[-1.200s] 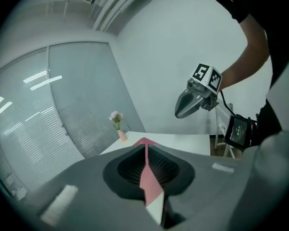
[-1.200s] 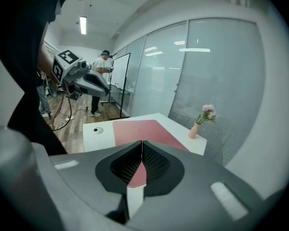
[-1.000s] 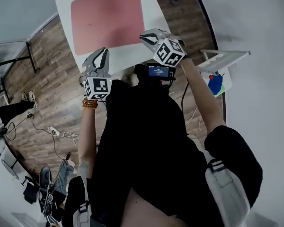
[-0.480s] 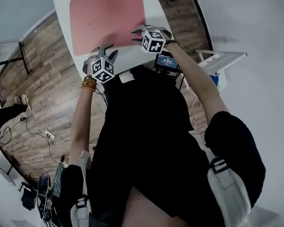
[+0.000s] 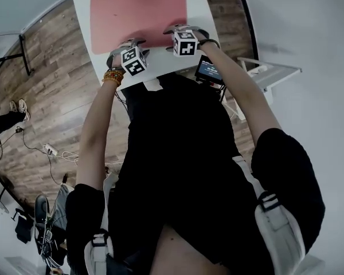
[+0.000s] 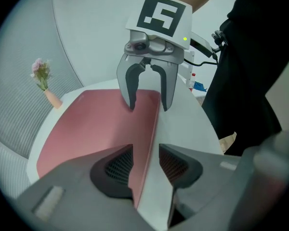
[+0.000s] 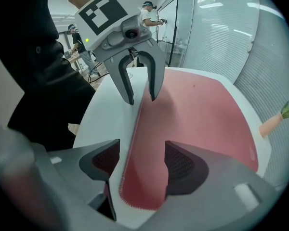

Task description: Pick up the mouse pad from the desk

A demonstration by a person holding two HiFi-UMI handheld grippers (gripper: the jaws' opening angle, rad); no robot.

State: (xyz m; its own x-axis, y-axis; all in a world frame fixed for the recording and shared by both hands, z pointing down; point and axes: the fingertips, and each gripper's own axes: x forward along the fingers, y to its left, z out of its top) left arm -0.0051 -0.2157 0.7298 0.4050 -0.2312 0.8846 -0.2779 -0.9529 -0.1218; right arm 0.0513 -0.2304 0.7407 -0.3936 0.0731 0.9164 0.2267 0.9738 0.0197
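Head view: the pink mouse pad (image 5: pixel 135 10) lies flat on the white bench (image 5: pixel 196 13); the left gripper (image 5: pixel 128 42) and right gripper (image 5: pixel 181 30) straddle its near edge, fingers apart and not pinching, the right's having just been opening

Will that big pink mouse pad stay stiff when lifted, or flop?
Probably flops: the mouse pad lies thin and flat on the desk. Likely light for its size. Its stitched edge suggests fabric, so hardly slippery.
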